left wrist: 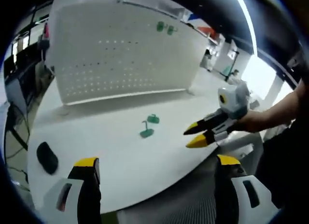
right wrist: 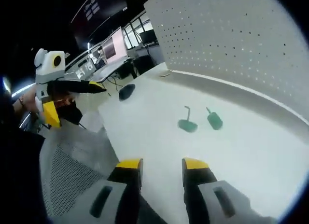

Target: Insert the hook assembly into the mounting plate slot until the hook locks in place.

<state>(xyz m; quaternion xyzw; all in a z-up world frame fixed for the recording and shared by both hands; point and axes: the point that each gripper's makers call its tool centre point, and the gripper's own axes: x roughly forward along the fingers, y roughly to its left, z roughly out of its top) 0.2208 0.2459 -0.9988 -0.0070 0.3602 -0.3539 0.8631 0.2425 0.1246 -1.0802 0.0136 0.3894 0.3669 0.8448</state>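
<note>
- Left claw (left wrist: 157, 161): standing wide, holding nothing, its yellow-tipped jaws hovering over the near edge of the white surface (left wrist: 120, 161).
- Right claw (right wrist: 162, 163): jaws standing apart but narrower, gripping nothing; in the left gripper view it (left wrist: 195, 135) is coming in from the right, tips pointing toward the green parts.
- Hook assembly (right wrist: 187, 122): lying on the surface ahead of the right claw, a green base with a thin upright stem bent over at the top; in the left gripper view it (left wrist: 146, 131) is sitting ahead of and between the jaws.
- Second green piece (right wrist: 214, 120): a squat cylinder-like part just beside the hook assembly, on its far right as the right claw sees it; apart, not touching.
- Mounting plate (left wrist: 120, 50): a white perforated board standing upright beyond both claws at the back of the surface; two green items (left wrist: 165, 27) are already sitting high on it.
- Black mouse-like object (left wrist: 47, 157): lying to the left of the left claw, well apart from the green parts.
- Step in hand, as I judge it: reaching for the hook assembly. Doing it well probably means closing on the base rather than the thin stem, keeping the stem free and oriented for the plate's holes, and keeping plate and parts in sight.
</note>
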